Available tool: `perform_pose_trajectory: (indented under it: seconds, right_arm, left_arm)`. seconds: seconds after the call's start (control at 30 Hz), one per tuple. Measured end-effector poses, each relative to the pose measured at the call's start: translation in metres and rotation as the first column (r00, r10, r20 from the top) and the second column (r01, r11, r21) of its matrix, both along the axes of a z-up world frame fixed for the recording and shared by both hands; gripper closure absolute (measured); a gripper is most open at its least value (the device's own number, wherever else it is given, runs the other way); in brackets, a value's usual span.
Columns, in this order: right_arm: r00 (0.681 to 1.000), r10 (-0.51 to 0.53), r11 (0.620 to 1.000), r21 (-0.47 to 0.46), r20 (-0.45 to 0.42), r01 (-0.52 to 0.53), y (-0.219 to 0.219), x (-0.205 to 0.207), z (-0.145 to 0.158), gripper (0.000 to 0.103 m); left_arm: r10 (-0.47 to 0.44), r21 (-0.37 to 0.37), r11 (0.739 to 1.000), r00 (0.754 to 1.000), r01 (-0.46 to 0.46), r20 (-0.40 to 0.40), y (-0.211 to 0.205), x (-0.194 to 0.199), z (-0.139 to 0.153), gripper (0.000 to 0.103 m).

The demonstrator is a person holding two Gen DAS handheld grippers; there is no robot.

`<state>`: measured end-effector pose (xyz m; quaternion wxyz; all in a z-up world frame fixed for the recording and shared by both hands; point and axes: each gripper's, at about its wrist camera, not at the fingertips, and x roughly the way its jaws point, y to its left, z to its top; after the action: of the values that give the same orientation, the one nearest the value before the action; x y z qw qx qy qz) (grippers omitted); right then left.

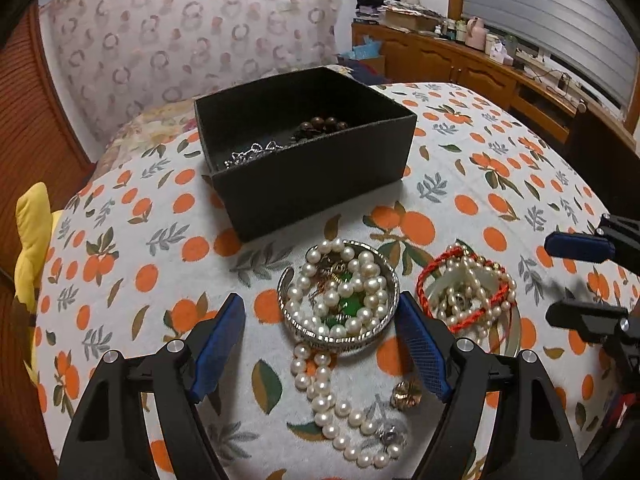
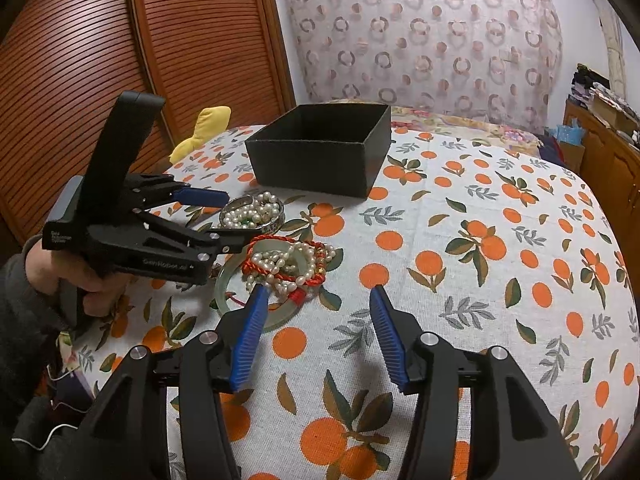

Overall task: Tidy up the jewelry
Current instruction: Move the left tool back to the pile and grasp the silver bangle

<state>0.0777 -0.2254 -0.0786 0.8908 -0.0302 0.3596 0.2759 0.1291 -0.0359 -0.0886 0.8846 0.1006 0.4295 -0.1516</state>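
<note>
A black open box (image 1: 304, 152) holds brown wooden beads (image 1: 324, 125) and a silver chain (image 1: 252, 154); it also shows in the right wrist view (image 2: 320, 156). A silver bangle (image 1: 340, 340) filled with a pearl necklace (image 1: 344, 292) lies in front of it. My left gripper (image 1: 320, 312) is open, its fingers on either side of the bangle, not touching. A pile with a red cord bracelet (image 1: 464, 292), small pearls and a jade bangle (image 2: 240, 304) lies to the right. My right gripper (image 2: 316, 300) is open and empty, just right of that pile.
A small gold ornament (image 1: 406, 392) lies by the trailing pearls. The bed cover has an orange-fruit print (image 2: 480, 240). A yellow plush (image 2: 204, 124) sits at the far left edge. A wooden sideboard (image 1: 460, 60) stands behind the bed, louvred wooden doors (image 2: 120, 60) to the left.
</note>
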Motion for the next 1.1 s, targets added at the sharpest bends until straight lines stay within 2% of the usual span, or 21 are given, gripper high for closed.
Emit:
perform_pose_trajectory:
  seconds: [0.1,0.2,0.37,0.53,0.87,1.1]
  right_arm:
    - [1.000,0.000,1.000,0.000,-0.001,0.000,0.000,0.000,0.000,0.047]
    - [1.000,0.002,1.000,-0.004,-0.003,-0.002,0.000,0.000,-0.001,0.047]
    - [1.000,0.009,1.000,-0.010,-0.006,-0.009,0.003,-0.001,-0.004,0.047]
    - [1.000,0.017,1.000,-0.014,-0.007,-0.017,0.006,0.000,-0.004,0.047]
    - [0.999,0.033,0.999,-0.022,-0.016,-0.033,0.010,0.004,-0.004,0.047]
    - [0.997,0.075,0.997,-0.015,-0.035,-0.076,0.021,0.012,-0.002,0.048]
  left_arm:
    - [0.004,-0.013,1.000,1.000,-0.004,-0.004,-0.001,0.004,0.000,0.030]
    - [-0.011,-0.031,0.999,1.000,0.011,0.000,-0.004,0.003,0.001,0.046]
    - [0.006,-0.032,0.999,1.000,-0.005,0.016,-0.003,-0.004,0.002,0.046]
    - [0.033,-0.063,0.998,0.997,-0.028,0.075,0.004,-0.015,0.015,0.047]
    - [0.080,-0.149,0.987,0.986,-0.058,0.146,0.024,-0.037,0.042,0.047]
    - [0.097,-0.162,0.984,0.980,-0.069,0.175,0.029,-0.054,0.047,0.047]
